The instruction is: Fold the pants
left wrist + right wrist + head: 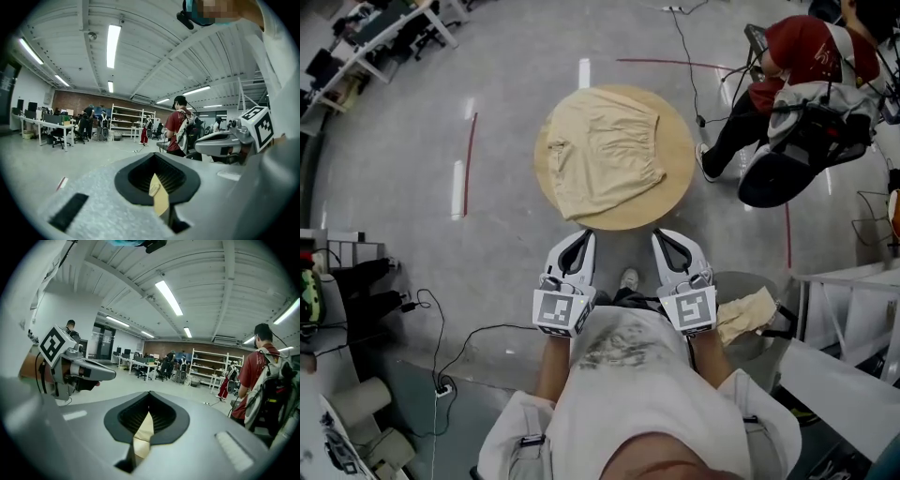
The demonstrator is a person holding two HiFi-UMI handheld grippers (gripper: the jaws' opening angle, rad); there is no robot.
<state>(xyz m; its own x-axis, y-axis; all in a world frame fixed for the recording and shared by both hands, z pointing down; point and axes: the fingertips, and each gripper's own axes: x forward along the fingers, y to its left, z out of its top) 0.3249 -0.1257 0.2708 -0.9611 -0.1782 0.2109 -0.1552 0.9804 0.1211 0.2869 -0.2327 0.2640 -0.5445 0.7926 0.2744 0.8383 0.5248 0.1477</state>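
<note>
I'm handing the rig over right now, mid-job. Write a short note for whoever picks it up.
Left tongs: shut, empty, held by the body, short of the round table.
Right tongs: shut, empty, beside the left.
Pants: lying on the table in a compact, roughly square shape; neither tongs touches them.
Done: they look at least partly folded; I can't tell whether the fold is finished.
Left: check the fold and tidy it if needed.

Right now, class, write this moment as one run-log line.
left gripper: shut, empty | right gripper: shut, empty | pants: lying on round table, not gripped
</note>
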